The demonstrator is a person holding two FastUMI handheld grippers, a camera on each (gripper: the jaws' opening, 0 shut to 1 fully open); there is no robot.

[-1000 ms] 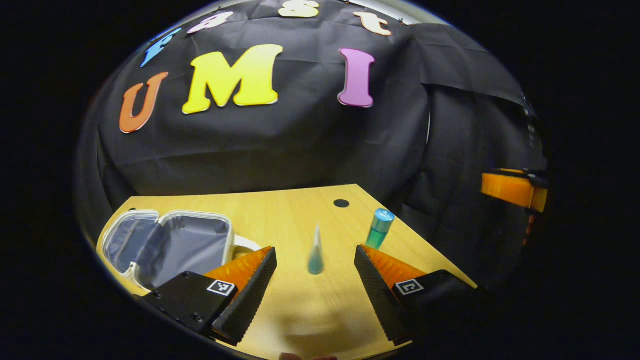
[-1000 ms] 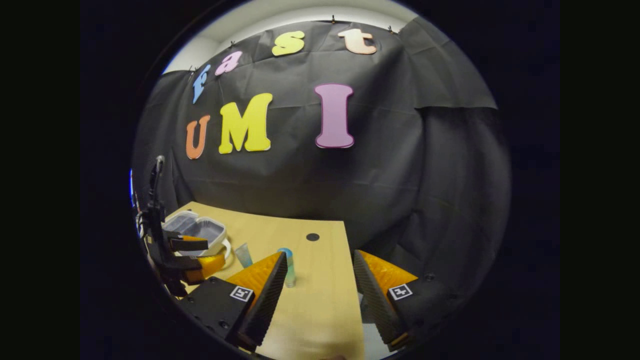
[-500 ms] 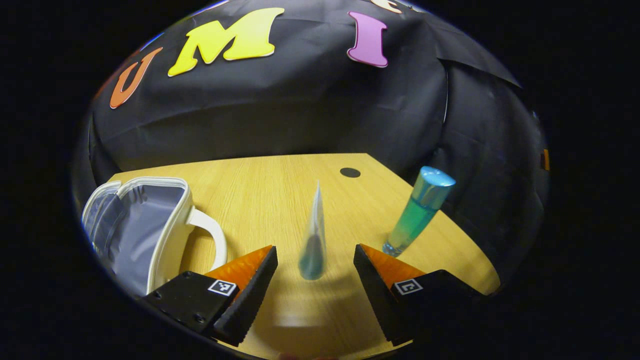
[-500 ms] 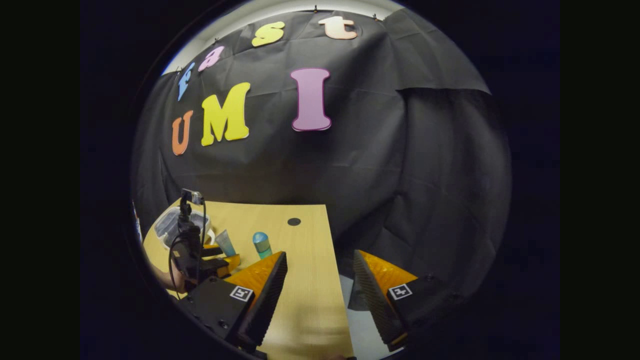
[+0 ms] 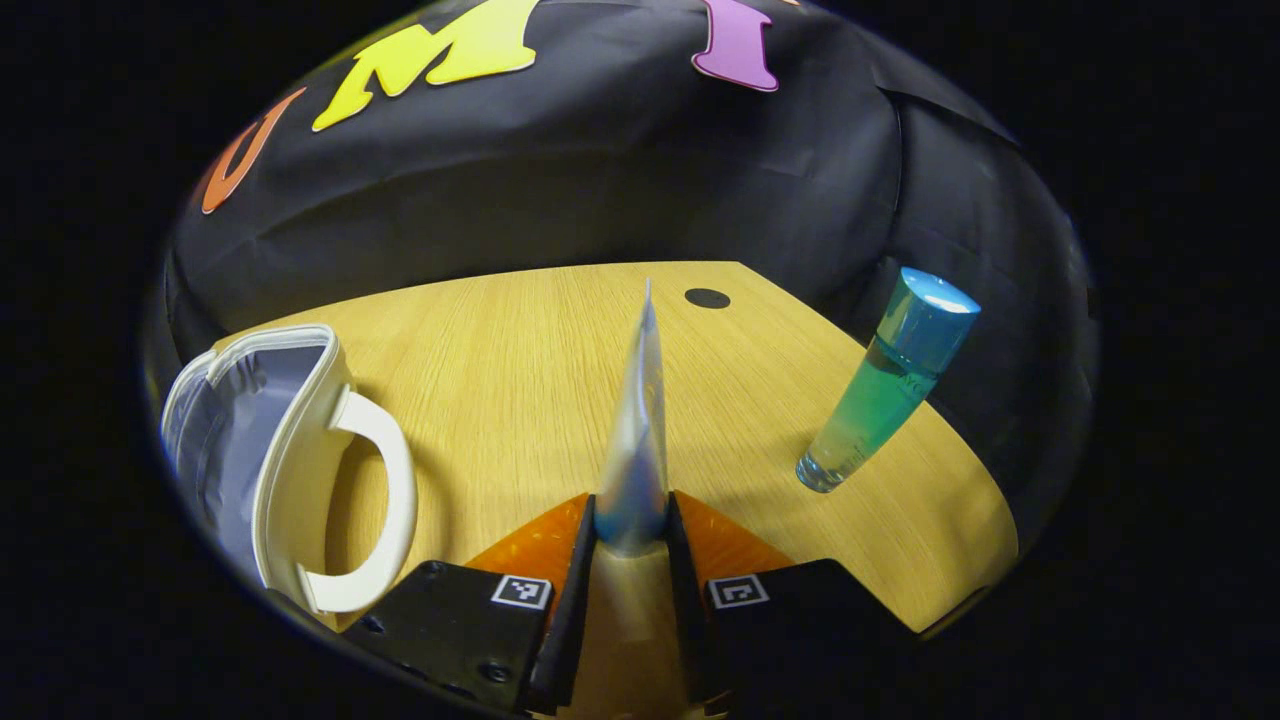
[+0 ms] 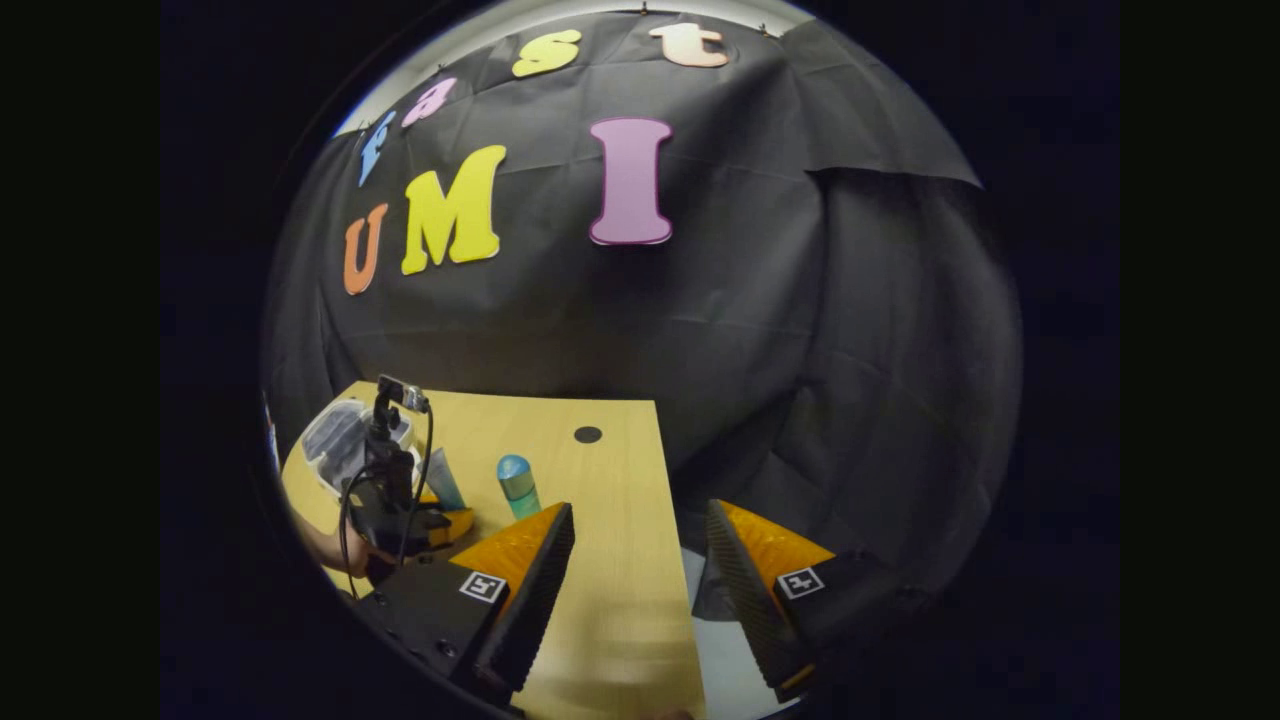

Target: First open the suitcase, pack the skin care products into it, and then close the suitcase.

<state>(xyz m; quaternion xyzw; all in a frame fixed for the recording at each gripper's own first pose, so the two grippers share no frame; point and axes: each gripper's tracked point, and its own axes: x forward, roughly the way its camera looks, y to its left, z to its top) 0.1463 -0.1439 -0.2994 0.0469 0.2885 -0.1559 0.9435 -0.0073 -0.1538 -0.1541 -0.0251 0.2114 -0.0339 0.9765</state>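
Pinched the upright translucent blue-capped plastic tube (image 5: 635, 440) low in the left hand-held gripper (image 5: 631, 560); best lifted straight, then swung toward the open white suitcase (image 5: 270, 460) at the table's (image 5: 500, 360) left edge.

Wooden table (image 5: 500, 370): open suitcase (image 5: 270, 450), upright tube (image 5: 637, 440), standing bottle (image 5: 885, 380).
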